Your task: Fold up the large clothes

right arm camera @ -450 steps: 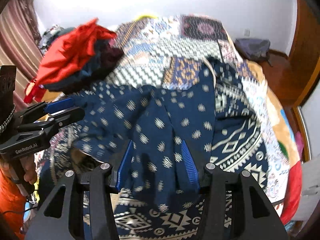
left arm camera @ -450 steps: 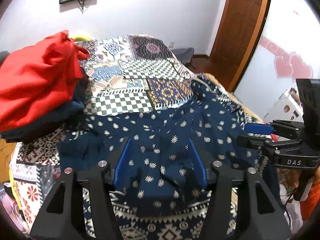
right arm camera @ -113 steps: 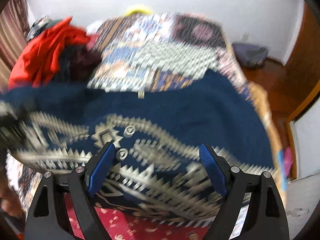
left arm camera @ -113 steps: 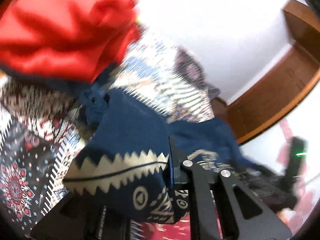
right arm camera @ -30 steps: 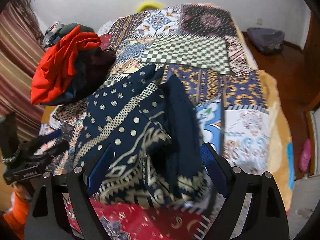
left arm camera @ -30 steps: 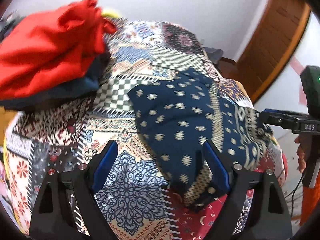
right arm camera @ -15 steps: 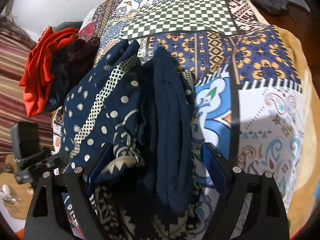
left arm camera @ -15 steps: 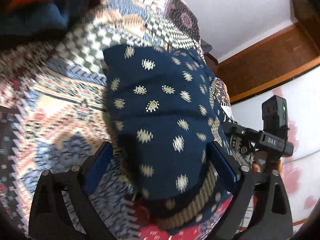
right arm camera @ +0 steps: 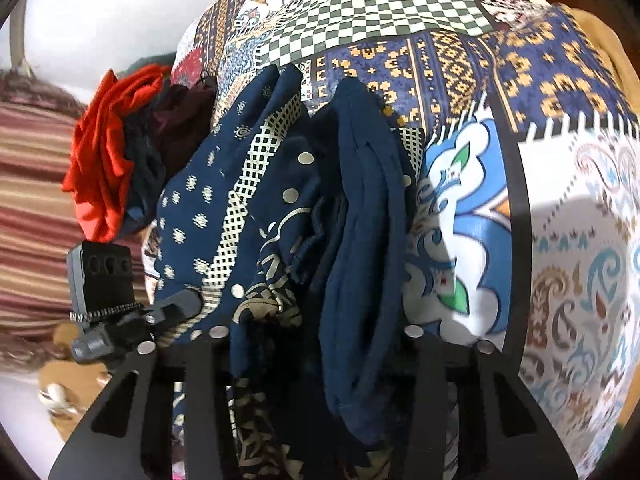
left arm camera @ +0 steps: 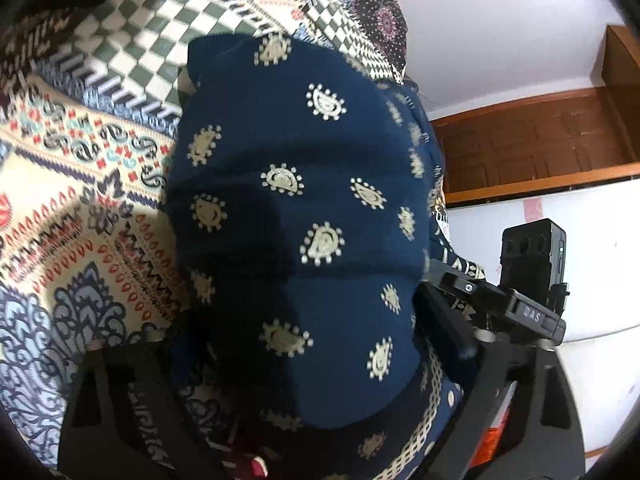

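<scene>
The navy garment with cream paisley and border print [left arm camera: 304,216] lies folded into a thick bundle on the patchwork bed. My left gripper [left arm camera: 296,344] is open, its jaws wide on either side of the bundle's near end, fingertips hidden by cloth. The right wrist view shows the same bundle's layered edges [right arm camera: 352,240]. My right gripper [right arm camera: 316,340] is open too, with its jaws straddling the folds. Each gripper shows in the other view, the right one [left arm camera: 472,292] and the left one [right arm camera: 176,308] both against the bundle's sides.
The patchwork bedspread [left arm camera: 72,184] covers the bed [right arm camera: 560,208]. A pile of red and dark clothes [right arm camera: 108,160] lies beyond the bundle on the left. A wooden door [left arm camera: 532,140] and white wall stand at the right.
Both grippers have moved in close and low, with the folded bundle now filling the space between each pair of open jaws. The bundle has stayed in place on the bed.
</scene>
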